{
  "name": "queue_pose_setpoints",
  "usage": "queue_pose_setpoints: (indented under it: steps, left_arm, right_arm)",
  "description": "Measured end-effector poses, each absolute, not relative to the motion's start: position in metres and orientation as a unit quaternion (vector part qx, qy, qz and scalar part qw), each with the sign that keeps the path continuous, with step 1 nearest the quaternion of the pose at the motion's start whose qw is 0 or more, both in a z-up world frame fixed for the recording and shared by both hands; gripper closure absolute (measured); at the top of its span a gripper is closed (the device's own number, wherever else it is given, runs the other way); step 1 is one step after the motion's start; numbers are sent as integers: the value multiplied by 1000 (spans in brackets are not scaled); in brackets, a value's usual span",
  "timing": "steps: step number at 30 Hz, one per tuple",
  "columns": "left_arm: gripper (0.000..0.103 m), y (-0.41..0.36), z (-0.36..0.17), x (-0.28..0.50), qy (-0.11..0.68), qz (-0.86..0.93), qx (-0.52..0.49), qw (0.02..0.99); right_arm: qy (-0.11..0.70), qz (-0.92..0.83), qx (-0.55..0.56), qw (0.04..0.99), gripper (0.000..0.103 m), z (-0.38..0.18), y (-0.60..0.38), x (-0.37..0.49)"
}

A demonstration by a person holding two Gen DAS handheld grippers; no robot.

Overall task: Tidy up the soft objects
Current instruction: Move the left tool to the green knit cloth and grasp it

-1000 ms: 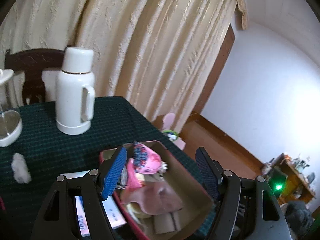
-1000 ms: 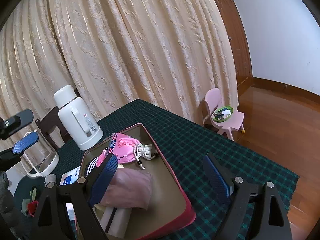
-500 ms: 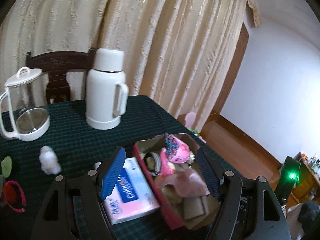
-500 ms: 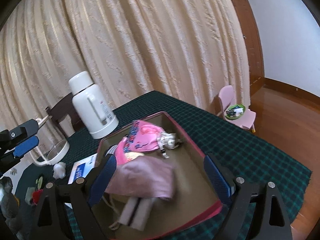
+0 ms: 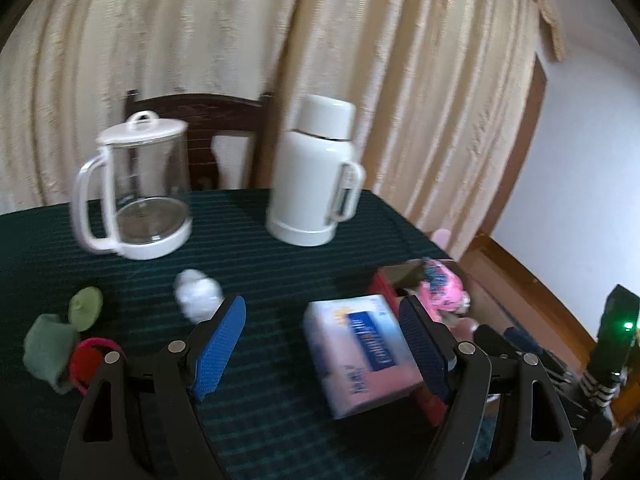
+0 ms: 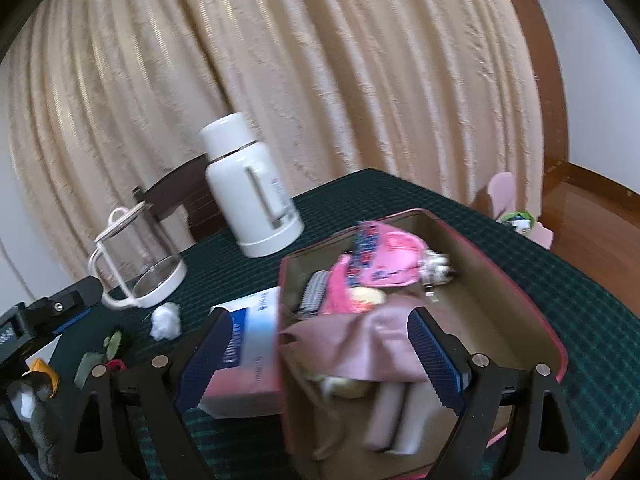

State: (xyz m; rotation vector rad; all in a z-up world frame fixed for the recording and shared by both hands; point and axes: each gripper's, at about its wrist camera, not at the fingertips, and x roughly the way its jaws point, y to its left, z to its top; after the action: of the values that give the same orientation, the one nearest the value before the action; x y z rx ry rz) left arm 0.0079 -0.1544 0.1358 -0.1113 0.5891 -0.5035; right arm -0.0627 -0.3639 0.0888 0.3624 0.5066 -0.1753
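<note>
A red-rimmed box (image 6: 552, 344) on the dark checked tablecloth holds a pink drawstring pouch (image 6: 386, 256), a mauve cloth (image 6: 360, 344) and other soft pieces. My right gripper (image 6: 318, 316) hovers open over the box's left wall. A tissue pack (image 6: 248, 344) lies beside that wall. My left gripper (image 5: 320, 308) is above the table left of the box (image 5: 382, 280); its jaws are opening with nothing gripped. The tissue pack (image 5: 360, 352) lies below its right finger. A white fluffy ball (image 5: 198, 294), green soft pieces (image 5: 50, 346) and a red ring (image 5: 90, 358) lie on the cloth to its left.
A white thermos (image 5: 316, 176) and a glass kettle (image 5: 136, 184) stand at the table's far side, in front of a dark wooden chair (image 5: 200, 108). Cream curtains hang behind. A small pink chair (image 6: 508, 196) stands on the wooden floor past the table's right edge.
The left gripper has swung left, from above the box to over the cloth near the white ball, and its jaws have widened. The right gripper has shifted left across the box.
</note>
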Motion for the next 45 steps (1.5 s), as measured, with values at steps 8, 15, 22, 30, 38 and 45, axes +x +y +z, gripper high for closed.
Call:
queue_pose_setpoints:
  steps: [8,15,22,30,38,45]
  left_arm:
    - [23,-97,126,14,293,-183,-71,936]
    - [23,-48,115,22,299,-130,-86,942]
    - [23,6,91,31,320,-63,-99,940]
    - [22,46,73,38,332,-9,-103,938]
    - [21,68,49,55,358,13,-112,927]
    - [21,95,24,75,386,36,-152,909]
  right_arm:
    - [258,-51,159,951,11,92,-327,-48]
    - [275,-27,149,950,11,87,-300,-37]
    - [295,3,127,947,11,82,-270,-27]
    - [323,30,116,939,11,70,-241,-15]
    - [343,51,105,932,11,63,-220,-7]
    - [360,71,99,925,11,57,-206,-2]
